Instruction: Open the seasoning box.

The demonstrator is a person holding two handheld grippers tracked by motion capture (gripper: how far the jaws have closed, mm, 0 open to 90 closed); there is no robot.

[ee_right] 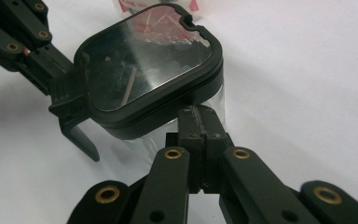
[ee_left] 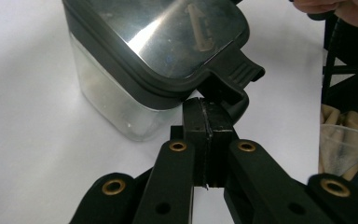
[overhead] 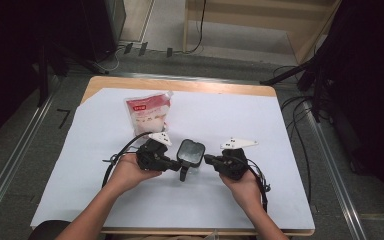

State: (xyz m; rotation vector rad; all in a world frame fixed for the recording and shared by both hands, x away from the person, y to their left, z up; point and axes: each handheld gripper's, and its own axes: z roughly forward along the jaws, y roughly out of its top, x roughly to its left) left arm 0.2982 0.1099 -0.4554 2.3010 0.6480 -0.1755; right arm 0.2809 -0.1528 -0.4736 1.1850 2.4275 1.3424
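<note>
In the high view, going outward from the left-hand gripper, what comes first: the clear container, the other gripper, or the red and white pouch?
1. Clear container, just right of the left gripper, at its tips.
2. Right gripper, on the container's far side.
3. Red and white pouch, farther up the table.

Clear container [overhead: 191,153], black lid [ee_right: 147,70]

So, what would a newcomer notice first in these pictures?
Probably the clear container with its glossy black-rimmed lid, at the middle of the white table cover. The left tongs and right tongs, both shut, flank it closely. Behind it lies a red-and-white pouch.
</note>
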